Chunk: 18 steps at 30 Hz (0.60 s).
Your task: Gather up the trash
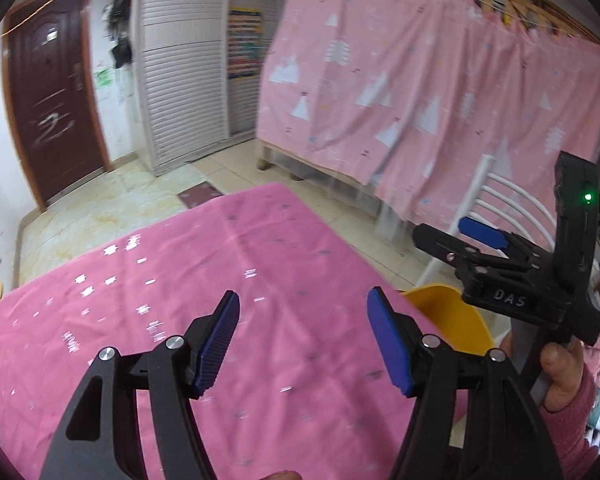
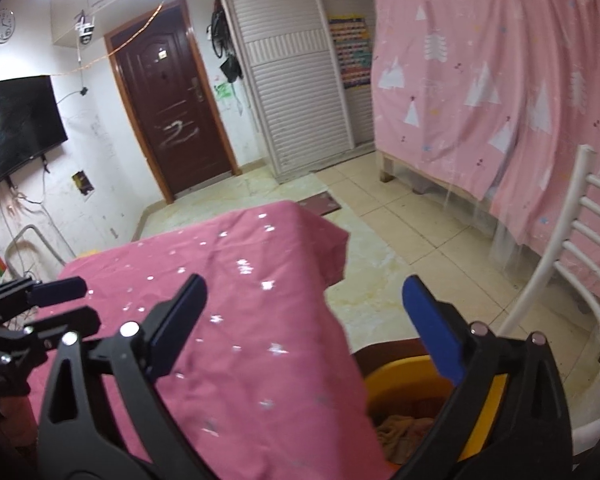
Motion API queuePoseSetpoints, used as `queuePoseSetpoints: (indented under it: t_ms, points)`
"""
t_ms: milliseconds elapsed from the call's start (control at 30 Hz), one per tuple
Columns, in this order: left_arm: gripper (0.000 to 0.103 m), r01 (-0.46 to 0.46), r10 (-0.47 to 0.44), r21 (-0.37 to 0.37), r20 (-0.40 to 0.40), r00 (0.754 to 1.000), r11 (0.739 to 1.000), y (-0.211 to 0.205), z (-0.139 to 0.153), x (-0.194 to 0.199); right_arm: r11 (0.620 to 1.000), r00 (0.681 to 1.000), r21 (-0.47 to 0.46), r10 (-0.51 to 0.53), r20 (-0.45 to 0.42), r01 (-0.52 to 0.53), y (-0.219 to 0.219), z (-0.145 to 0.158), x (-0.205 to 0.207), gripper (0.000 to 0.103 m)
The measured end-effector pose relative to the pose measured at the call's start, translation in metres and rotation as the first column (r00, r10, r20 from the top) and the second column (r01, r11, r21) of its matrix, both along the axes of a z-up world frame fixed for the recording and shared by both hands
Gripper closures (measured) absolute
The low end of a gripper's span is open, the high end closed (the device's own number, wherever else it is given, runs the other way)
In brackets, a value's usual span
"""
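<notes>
My left gripper is open and empty above the pink tablecloth. My right gripper is open and empty over the table's right edge, above a yellow bin with crumpled brownish material inside. The bin also shows in the left wrist view beside the table. The right gripper shows in the left wrist view, held to the right, open. The left gripper shows at the left edge of the right wrist view, open. No trash shows on the cloth.
A white chair stands right of the bin. A bed frame draped with a pink curtain fills the right side. A brown door, white louvred cabinet and wall TV are beyond the table, across tiled floor.
</notes>
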State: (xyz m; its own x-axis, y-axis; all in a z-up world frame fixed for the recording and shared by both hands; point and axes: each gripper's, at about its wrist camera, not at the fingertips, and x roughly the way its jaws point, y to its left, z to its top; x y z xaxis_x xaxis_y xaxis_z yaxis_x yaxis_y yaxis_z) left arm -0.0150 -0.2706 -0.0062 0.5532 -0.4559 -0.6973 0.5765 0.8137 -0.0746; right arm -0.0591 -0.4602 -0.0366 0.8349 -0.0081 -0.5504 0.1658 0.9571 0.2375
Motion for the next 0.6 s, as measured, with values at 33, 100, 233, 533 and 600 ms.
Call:
queuePoseSetpoints:
  t_ms: [33, 100, 233, 533, 600]
  points:
    - [0.044, -0.013, 0.013, -0.002, 0.002, 1.000, 1.000, 0.007, 0.000, 0.002, 1.000, 1.000, 0.014, 0.010, 0.002, -0.010, 0.008, 0.000, 0.004, 0.006]
    - [0.044, -0.049, 0.049, -0.002, 0.013, 0.999, 0.999, 0.025, -0.001, 0.004, 0.999, 1.000, 0.028, 0.028, 0.004, -0.028, 0.019, 0.001, 0.009, 0.006]
    - [0.044, -0.117, 0.117, 0.002, 0.027, 0.993, 0.993, 0.054, -0.005, 0.010, 0.996, 0.997, 0.027, 0.082, 0.001, -0.082, 0.048, 0.001, 0.022, 0.006]
    - [0.044, -0.281, 0.281, -0.012, 0.071, 0.957, 0.960, 0.115, -0.017, 0.024, 0.985, 0.985, -0.009, 0.171, -0.014, -0.171, 0.106, -0.004, 0.037, 0.006]
    - [0.044, -0.323, 0.323, -0.014, 0.078, 0.943, 0.946, 0.130, -0.022, 0.025, 0.983, 0.983, -0.019, 0.184, -0.009, -0.184, 0.118, -0.005, 0.039, 0.006]
